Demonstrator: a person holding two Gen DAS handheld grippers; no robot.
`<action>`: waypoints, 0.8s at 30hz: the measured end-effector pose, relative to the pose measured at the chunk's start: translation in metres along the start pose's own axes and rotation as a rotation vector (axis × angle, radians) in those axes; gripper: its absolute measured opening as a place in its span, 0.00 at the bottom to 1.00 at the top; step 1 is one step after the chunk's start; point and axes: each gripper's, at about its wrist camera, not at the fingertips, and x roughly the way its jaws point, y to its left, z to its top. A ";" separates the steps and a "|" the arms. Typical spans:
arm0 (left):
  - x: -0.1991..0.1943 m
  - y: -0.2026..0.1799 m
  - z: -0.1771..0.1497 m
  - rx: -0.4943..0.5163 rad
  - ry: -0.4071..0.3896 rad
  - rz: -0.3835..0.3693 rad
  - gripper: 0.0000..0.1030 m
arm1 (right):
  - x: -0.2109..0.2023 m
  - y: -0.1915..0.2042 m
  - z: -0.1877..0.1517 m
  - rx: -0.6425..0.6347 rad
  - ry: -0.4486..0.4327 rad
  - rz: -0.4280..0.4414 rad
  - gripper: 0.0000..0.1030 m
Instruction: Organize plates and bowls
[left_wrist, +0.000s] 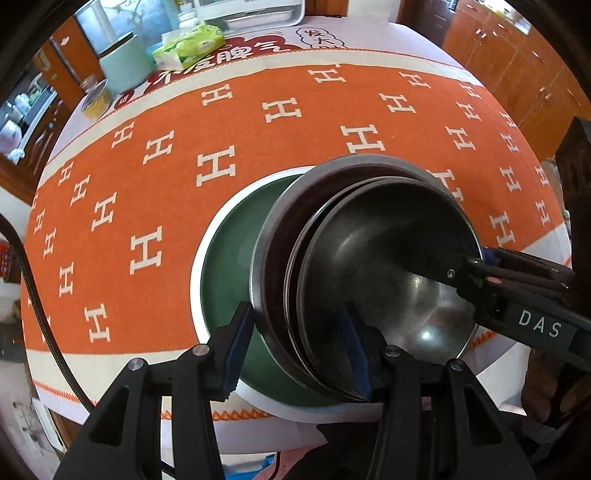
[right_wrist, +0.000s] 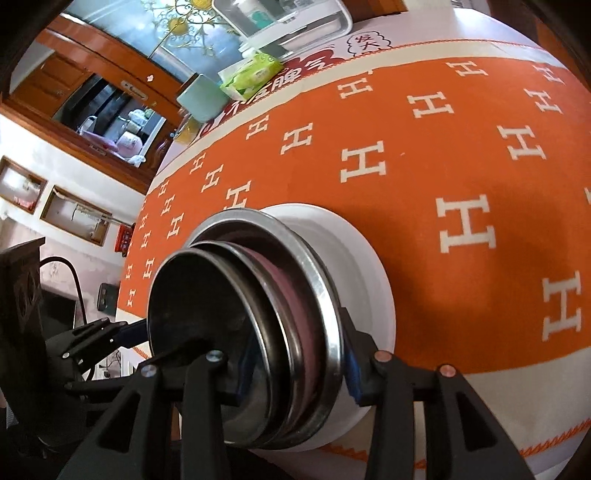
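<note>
A white plate with a green inside (left_wrist: 225, 258) lies on the orange cloth near the table's front edge. A stack of nested metal bowls (left_wrist: 388, 258) rests in it, a wide steel one outside, a dark one innermost. My left gripper (left_wrist: 299, 350) is shut on the near rims of the stack. My right gripper (left_wrist: 476, 264) comes in from the right and is shut on the opposite rims. In the right wrist view my right gripper (right_wrist: 295, 373) clamps the bowl rims (right_wrist: 325, 332), with the white plate (right_wrist: 369, 266) under them and the left gripper (right_wrist: 110, 332) at the far side.
The orange cloth with white H marks (left_wrist: 258, 110) covers the round table. At the back stand a tissue pack (left_wrist: 188, 46), a pale green container (left_wrist: 122, 62), a jar (left_wrist: 94, 99) and a white tray (left_wrist: 255, 14). Wooden cabinets (left_wrist: 509, 55) stand beyond.
</note>
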 end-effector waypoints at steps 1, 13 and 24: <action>0.000 0.000 -0.001 0.009 -0.003 0.001 0.45 | 0.001 0.001 -0.001 -0.001 0.002 -0.001 0.43; -0.021 0.010 -0.013 -0.082 -0.062 0.013 0.48 | -0.008 0.019 -0.002 -0.112 -0.013 0.012 0.83; -0.080 0.027 -0.037 -0.289 -0.179 0.048 0.60 | -0.071 0.014 -0.003 -0.142 -0.124 0.047 0.84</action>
